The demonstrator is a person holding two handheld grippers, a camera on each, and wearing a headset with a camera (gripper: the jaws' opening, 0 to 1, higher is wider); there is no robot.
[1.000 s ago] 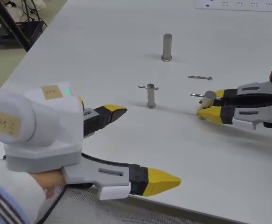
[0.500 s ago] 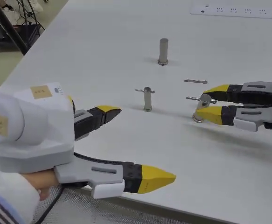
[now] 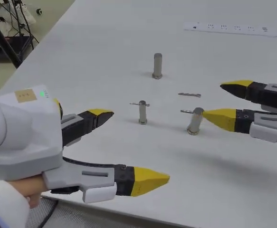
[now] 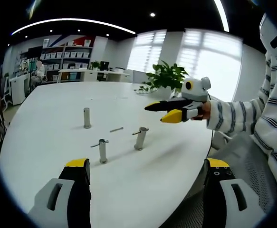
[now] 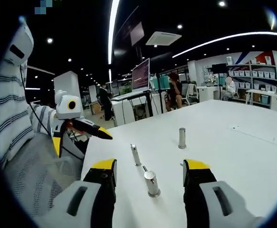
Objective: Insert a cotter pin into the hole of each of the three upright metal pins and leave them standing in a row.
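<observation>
1. Three grey metal pins stand on the white worktop (image 3: 105, 57). The far pin (image 3: 157, 65) is bare.
2. The middle pin (image 3: 142, 112) and the right pin (image 3: 194, 120) each hold a cotter pin (image 3: 139, 103).
3. A spare cotter pin (image 3: 189, 95) lies flat.
4. The left claw (image 3: 128, 146) and the right claw (image 3: 228, 100) are spread apart and hold nothing.

This is an open-plan office. A large white tabletop (image 3: 105, 42) stands among shelves (image 4: 67, 59) of boxes, a potted plant (image 4: 167, 76) by blinded windows (image 4: 195, 52), desks (image 5: 133, 102) with a monitor (image 5: 141, 75), and a ceiling vent (image 5: 163, 38) between strip lights.
</observation>
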